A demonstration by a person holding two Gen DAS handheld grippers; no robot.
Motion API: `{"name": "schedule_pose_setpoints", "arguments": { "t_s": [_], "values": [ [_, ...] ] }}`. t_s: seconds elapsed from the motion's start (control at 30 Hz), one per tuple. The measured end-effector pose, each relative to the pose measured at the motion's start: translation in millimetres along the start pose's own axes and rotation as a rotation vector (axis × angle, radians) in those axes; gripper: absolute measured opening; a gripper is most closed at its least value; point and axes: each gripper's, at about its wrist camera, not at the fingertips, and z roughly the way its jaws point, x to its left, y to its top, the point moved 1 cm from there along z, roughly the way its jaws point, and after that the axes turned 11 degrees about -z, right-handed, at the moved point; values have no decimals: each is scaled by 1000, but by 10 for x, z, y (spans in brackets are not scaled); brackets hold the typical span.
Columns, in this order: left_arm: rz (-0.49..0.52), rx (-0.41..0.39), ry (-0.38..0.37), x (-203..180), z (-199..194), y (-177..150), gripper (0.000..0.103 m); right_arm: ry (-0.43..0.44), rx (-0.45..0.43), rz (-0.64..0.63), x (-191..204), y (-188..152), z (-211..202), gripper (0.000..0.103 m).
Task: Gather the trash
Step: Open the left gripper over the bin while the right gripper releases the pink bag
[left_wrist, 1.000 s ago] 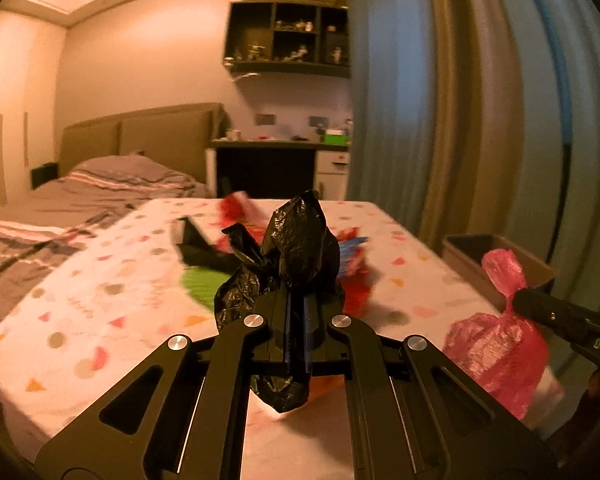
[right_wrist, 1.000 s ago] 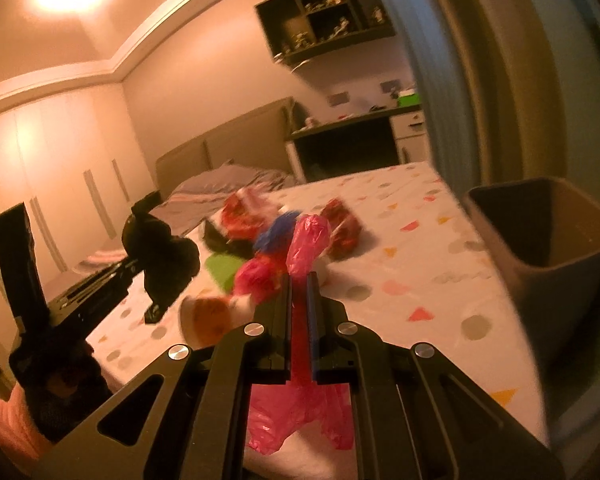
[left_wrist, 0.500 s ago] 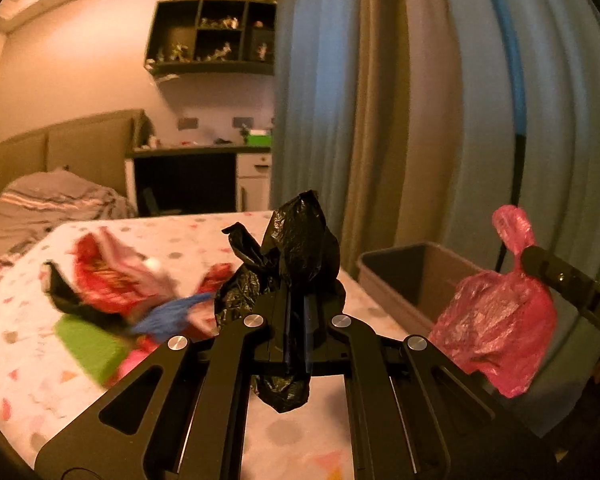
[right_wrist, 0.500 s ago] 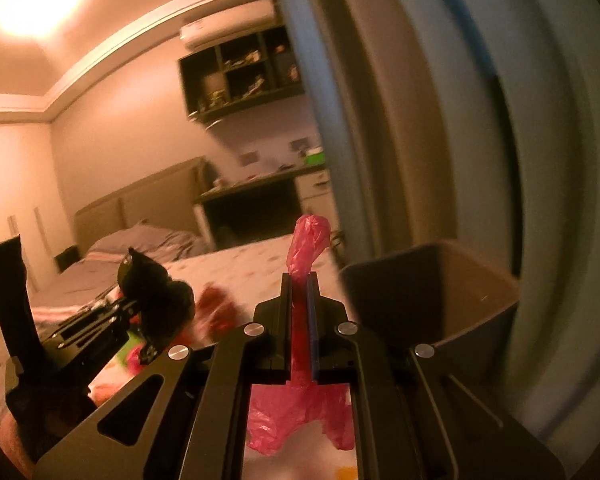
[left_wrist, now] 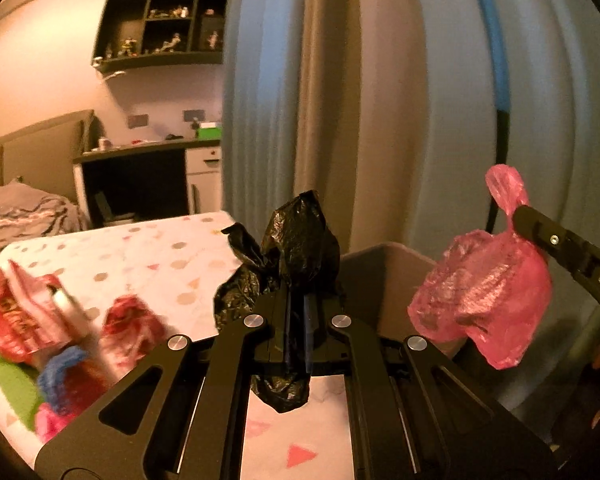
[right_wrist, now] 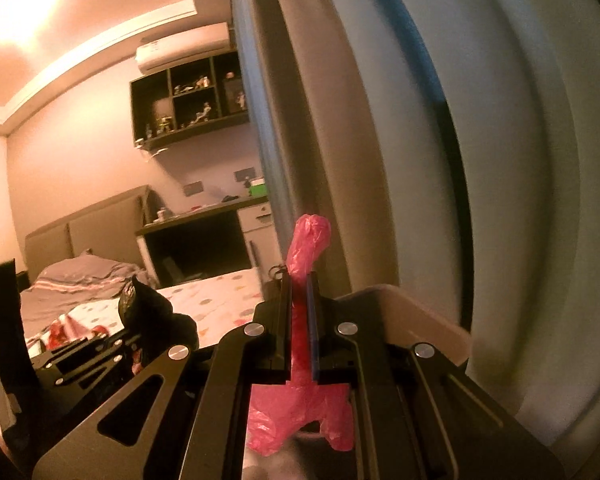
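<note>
Both jaws are clamped down on trash bags. The left gripper pinches a crumpled black bag by its middle, long axis upright, tip up, tail hanging below the jaws. The right gripper grips the pink bag by its neck, knot pointing up, bulk dangling underneath. Both are held level, aimed forward, right by the grey bin beside the curtain; pink one looks above its rim, hard to be sure. Loose wrappers lie left of the bin on the bedspread.

All I can read is "DA", cut off at the frame edge, in pale letters on the right hand-held gripper.
</note>
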Motion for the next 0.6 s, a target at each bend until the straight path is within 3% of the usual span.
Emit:
{"name": "schedule_pose_setpoints", "arguments": {
  "t_s": [0.23, 0.6],
  "values": [
    [47, 57, -103, -154, 406, -15, 4, -58, 18, -8, -124, -74, 235, 7],
    [75, 107, -267, -383, 715, -23, 4, -101, 33, 5, -311, -101, 433, 7]
  ]
}}
